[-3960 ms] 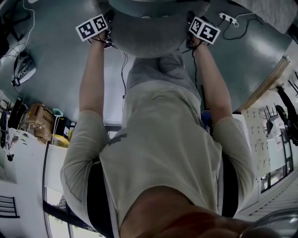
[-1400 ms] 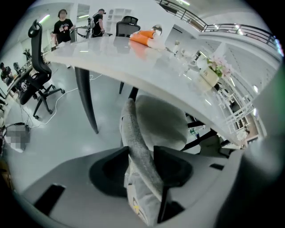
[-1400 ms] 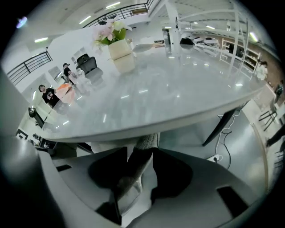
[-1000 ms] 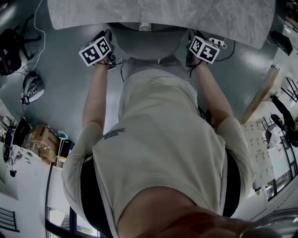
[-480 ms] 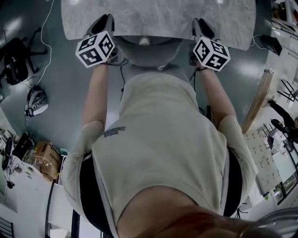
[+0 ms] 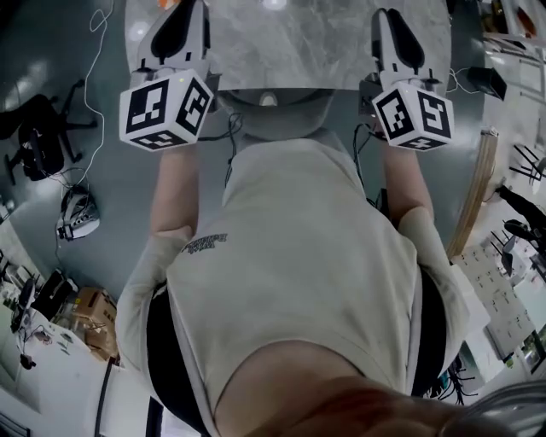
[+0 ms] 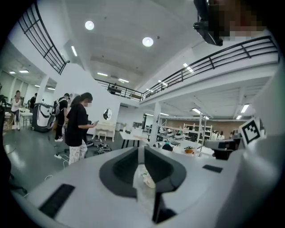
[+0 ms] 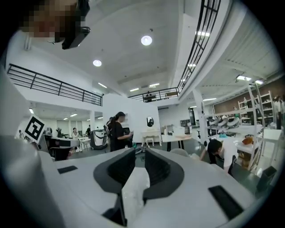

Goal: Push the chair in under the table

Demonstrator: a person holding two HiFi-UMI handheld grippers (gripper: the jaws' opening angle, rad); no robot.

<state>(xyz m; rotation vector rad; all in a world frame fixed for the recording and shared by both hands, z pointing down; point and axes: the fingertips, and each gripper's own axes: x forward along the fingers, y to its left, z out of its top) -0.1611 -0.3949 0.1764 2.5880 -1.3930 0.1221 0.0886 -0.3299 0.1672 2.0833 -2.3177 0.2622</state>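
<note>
Grey chair with a smooth, rounded backrest (image 6: pixel 273 115) stands tucked beneath the near edge of the pale marbled tabletop (image 6: pixel 290 43) — only its curved back shows, straight ahead of the person's torso. The left gripper (image 6: pixel 181 26), held high over the table's left part, has just been closing; a thin gap shows between its jaws, with nothing in it. The right gripper (image 6: pixel 394 30) is likewise narrowed and empty.

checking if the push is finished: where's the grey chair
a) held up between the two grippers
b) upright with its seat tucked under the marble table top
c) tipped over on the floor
b: in the head view the grey chair stands upright against the edge of the marble table top, with only its back showing outside it.
</note>
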